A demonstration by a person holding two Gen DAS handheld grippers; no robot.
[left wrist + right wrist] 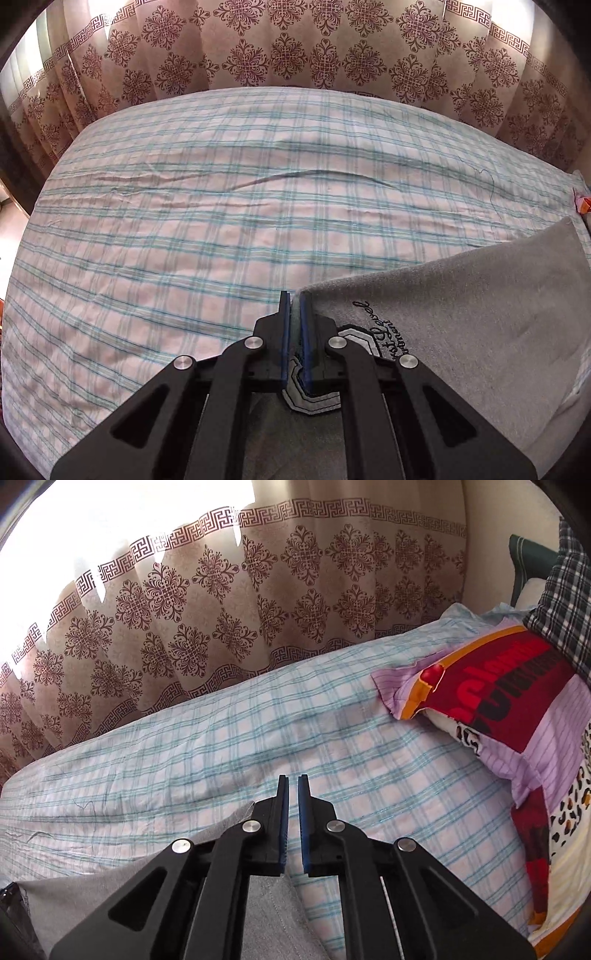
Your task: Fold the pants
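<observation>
the left gripper [293, 299] is seen clamped on a corner of the grey pants [480, 317], whose cloth and embroidered patch are pinched between the blue pads [283, 332]. the pants are spread from there to the right over the plaid sheet [184, 240]. the right gripper [293, 781] is seen drawn together; whether cloth is pinched cannot be told. pants [110, 893] lie below it. a pillow [517, 709] is seen right, curtain [221, 609] behind.

The grey pants [461, 332] run off the right and bottom edges of the left wrist view, and the black gripper arms cover part of their sewn badge [314, 391]. In the right wrist view the patchwork pillow [517, 716] is cut off at the right edge. Whether any cloth sits between the right gripper [292, 786] fingers is hidden.
</observation>
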